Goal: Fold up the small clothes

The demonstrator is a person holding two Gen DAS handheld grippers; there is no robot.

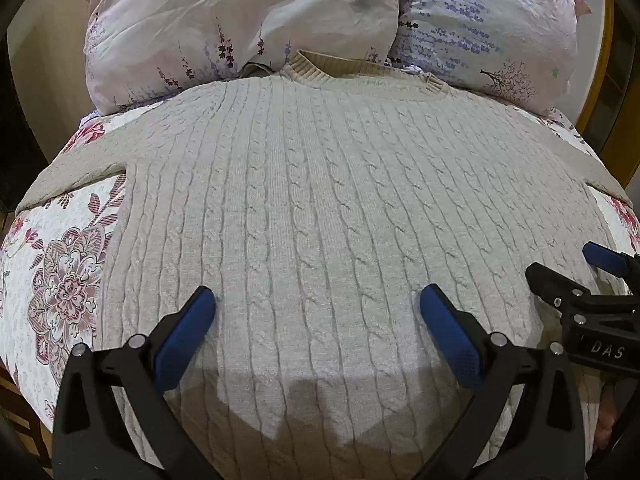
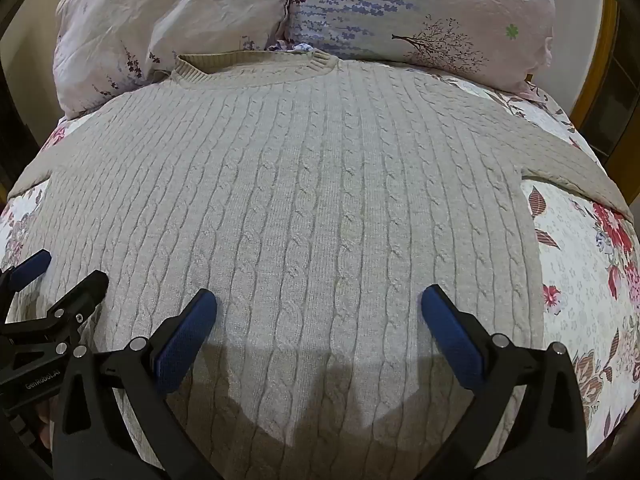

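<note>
A beige cable-knit sweater (image 1: 320,184) lies flat, front up, on the floral bedspread (image 1: 60,280), collar toward the pillows and sleeves spread to both sides. It also fills the right wrist view (image 2: 304,184). My left gripper (image 1: 318,300) is open and empty above the sweater's lower body. My right gripper (image 2: 319,300) is open and empty above the lower body too, further right. The right gripper also shows at the left wrist view's right edge (image 1: 568,264); the left gripper shows at the right wrist view's left edge (image 2: 64,268).
Two floral pillows (image 1: 240,20) (image 1: 492,28) stand at the head of the bed behind the collar. The bedspread (image 2: 584,280) shows on both sides of the sweater. A wooden frame (image 1: 604,60) stands at the far right.
</note>
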